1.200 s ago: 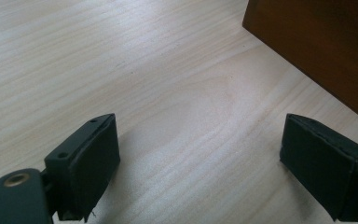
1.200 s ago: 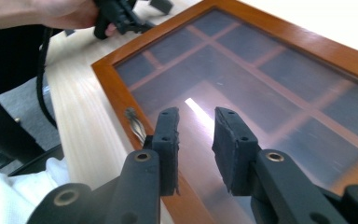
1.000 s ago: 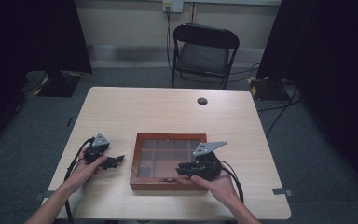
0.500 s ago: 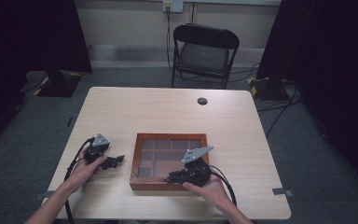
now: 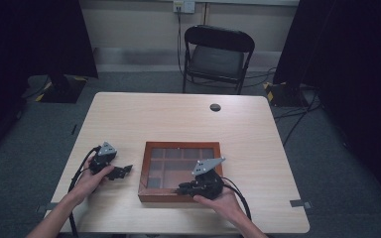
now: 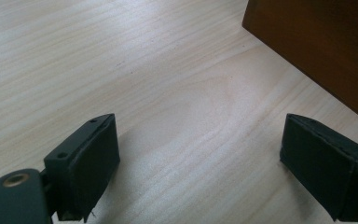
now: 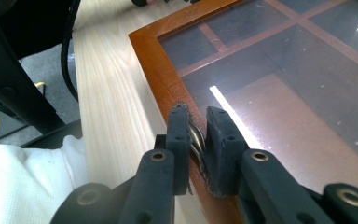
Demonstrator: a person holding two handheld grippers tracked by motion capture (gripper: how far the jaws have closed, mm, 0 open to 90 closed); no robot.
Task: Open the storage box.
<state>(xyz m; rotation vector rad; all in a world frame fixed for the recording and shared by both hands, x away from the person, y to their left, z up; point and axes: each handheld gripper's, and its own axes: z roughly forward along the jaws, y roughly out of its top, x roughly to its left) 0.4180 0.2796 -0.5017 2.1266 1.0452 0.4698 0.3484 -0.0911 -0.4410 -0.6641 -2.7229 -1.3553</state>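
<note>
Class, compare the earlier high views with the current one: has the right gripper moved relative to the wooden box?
Yes. The right gripper has slid left along the front edge of the wooden box, from its right corner toward the middle, and its jaws clamp a small metal latch.

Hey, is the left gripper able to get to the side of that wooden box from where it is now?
Probably yes. The left gripper rests open beside the wooden box, with bare table between its jaws and the box's side wall.
</note>
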